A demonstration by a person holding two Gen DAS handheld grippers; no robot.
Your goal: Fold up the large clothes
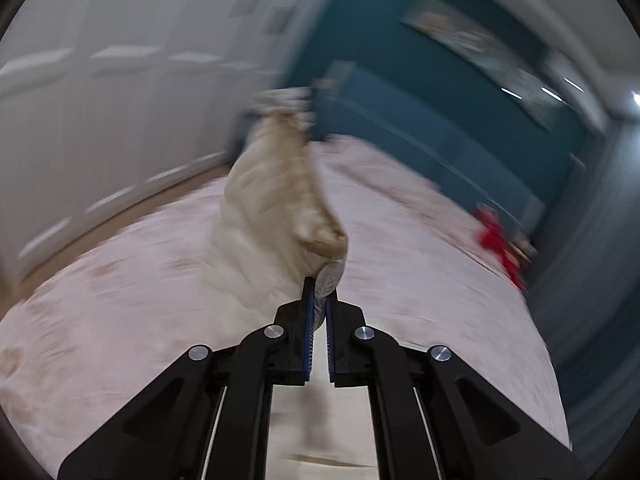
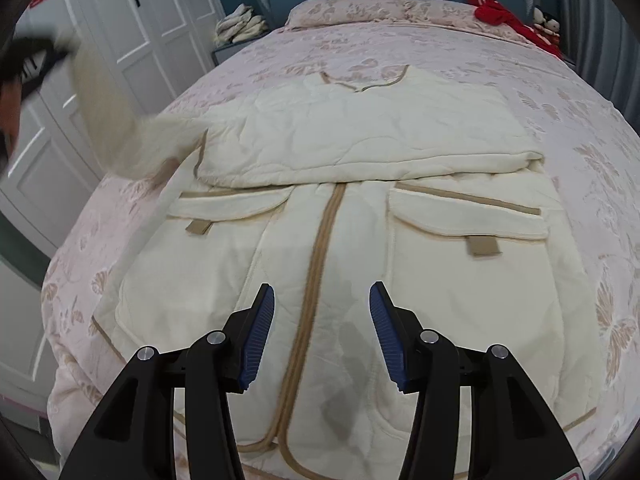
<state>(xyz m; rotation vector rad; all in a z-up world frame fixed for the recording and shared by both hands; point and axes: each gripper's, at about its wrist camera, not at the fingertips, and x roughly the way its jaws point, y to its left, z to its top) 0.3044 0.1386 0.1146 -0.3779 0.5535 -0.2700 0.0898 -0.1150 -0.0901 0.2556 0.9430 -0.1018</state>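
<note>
Cream jacket sleeve (image 1: pixel 276 196) in left hand-held gripper (image 1: pixel 320 300)

The coat (image 2: pixel 360 140) is looking like soft, puffy, quilted cloth, matt cream, with smooth tan ribbon edging (image 2: pixel 320 248) running along its seams. The bedspread (image 2: pixel 520 64) under it is showing as pink cloth with a woven leaf pattern and a slight shine, and the cupboard doors (image 2: pixel 160 12) are looking like smooth white painted wood. Both grippers, the left (image 1: pixel 320 304) and the right (image 2: pixel 322 304), are looking like hard matt black plastic with shiny round metal pins (image 2: pixel 216 337) and ridged blue rubbery pads (image 2: pixel 260 332).
</note>
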